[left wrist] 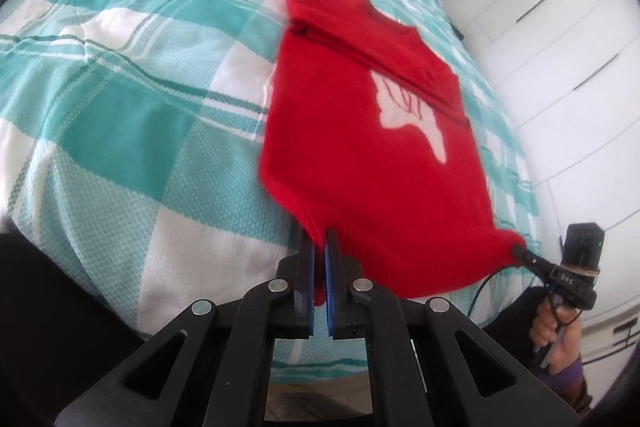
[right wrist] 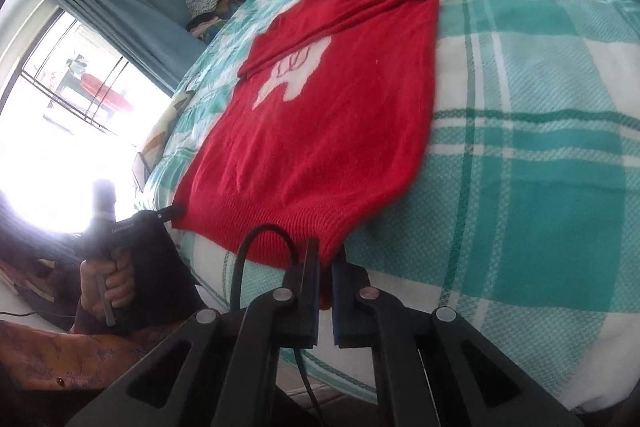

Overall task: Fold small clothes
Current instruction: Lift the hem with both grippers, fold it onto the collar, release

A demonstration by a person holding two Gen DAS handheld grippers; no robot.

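One red sweater (left wrist: pixel 360 155) on one checked bedspread (left wrist: pixel 132 131), its hem clenched by two tools: left tool (left wrist: pixel 319 239), right tool (right wrist: pixel 329 253).

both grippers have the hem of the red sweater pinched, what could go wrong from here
1. Each gripper holds only the hem edge of the red sweater: the left gripper and right gripper could lose it when lifting.
2. The sleeves folded across the chest may slide open as the hem is carried over.
3. The loose black cable lying on the hem by the right gripper might snag the knit.

A red sweater (right wrist: pixel 320 115) lies flat on the teal-and-white checked bed (right wrist: pixel 540 147).
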